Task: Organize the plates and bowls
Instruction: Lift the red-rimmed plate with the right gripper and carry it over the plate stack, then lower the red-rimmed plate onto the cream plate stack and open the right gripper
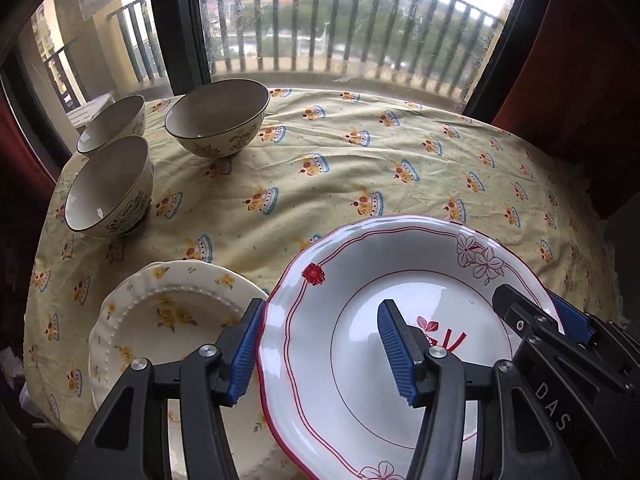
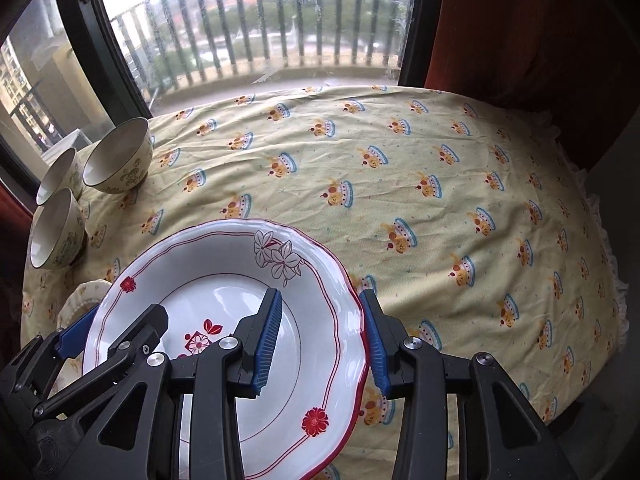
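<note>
Two grippers clamped on one red-rimmed plate (image 1: pixel 360 320), lifted over the near edge of the table.

Left gripper (image 1: pixel 320 356) closed across the plate's left rim, one blue pad outside the scalloped edge, the other pressed inside the well. Right gripper (image 2: pixel 320 340) gripping the opposite rim the same way, one pad inside, one outside. Plate tilted slightly, clear of the yellow tablecloth (image 1: pixel 360 160), partly overlapping a cream floral plate (image 1: pixel 160 320) lying flat at the near left corner. Three bowls (image 1: pixel 218 118) clustered upright at the far left corner: largest one toward the window, two smaller ones (image 1: pixel 110 188) just beside it nearer the left edge, close together, touching or not hard to tell. Rest of the cloth bare toward the right edge. Balcony railing (image 1: pixel 340 20) beyond the window glass.
</note>
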Available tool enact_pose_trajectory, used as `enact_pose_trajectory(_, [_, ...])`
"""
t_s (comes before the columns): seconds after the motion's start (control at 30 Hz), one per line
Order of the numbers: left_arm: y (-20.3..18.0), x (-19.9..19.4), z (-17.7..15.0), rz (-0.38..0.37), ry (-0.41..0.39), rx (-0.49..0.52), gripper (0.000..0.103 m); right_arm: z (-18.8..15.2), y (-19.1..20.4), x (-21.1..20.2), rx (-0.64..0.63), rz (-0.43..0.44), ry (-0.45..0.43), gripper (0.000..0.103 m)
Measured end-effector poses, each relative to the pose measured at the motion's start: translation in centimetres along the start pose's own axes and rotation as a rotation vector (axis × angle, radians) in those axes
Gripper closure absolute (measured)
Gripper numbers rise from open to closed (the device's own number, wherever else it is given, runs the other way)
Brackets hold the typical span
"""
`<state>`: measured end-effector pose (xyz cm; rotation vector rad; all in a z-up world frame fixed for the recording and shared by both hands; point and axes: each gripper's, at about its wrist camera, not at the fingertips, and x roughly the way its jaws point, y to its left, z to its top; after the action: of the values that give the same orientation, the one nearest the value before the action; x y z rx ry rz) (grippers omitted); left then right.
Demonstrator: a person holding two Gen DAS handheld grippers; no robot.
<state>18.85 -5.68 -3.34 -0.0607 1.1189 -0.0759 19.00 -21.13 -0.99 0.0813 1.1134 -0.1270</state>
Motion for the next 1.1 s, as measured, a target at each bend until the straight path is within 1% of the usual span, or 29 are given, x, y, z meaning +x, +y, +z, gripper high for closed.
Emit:
enact_pose_trajectory(0.2, [3.6,-0.6,-1.1,0.014,0.005,-0.008,0.046,-1.3,3.6,-0.5,-0.004,0.016,0.001,0.059])
enact_pose_trajectory(0.47, [8.3,-0.8,-2.4,0.032,0.019,-0.049,0.046,-2.7,8.1,-0.1,-0.041,0.038,0.023,0.059])
enact_pose_trajectory(0.6, [10.5,-0.6,-3.1,0.025,0.057,-0.069,0.046,-3.5,10.3,0.1,-0.063,0.050,0.025,0.059])
enact_pose_trajectory(0.7, [11.4,-0.4,-3.6,0.036,0.072,-0.063,0.046,-3.9,11.7,0.1,-0.094,0.051,0.029,0.059])
enact_pose_trajectory(0.83, [12.7,0.2,-4.1,0.036,0.092,-0.092,0.046,-4.3,13.2,0.6,-0.127,0.049,0.045,0.059])
enact_pose_trajectory(0.93, [13.3,0.6,-4.4,0.039,0.102,-0.095,0.046,-4.5,14.0,0.9,-0.146,0.047,0.055,0.059])
enact_pose_trajectory(1.1, [13.5,0.5,-4.6,0.053,0.085,-0.083,0.046,-4.8,14.8,1.4,-0.169,0.035,0.062,0.059])
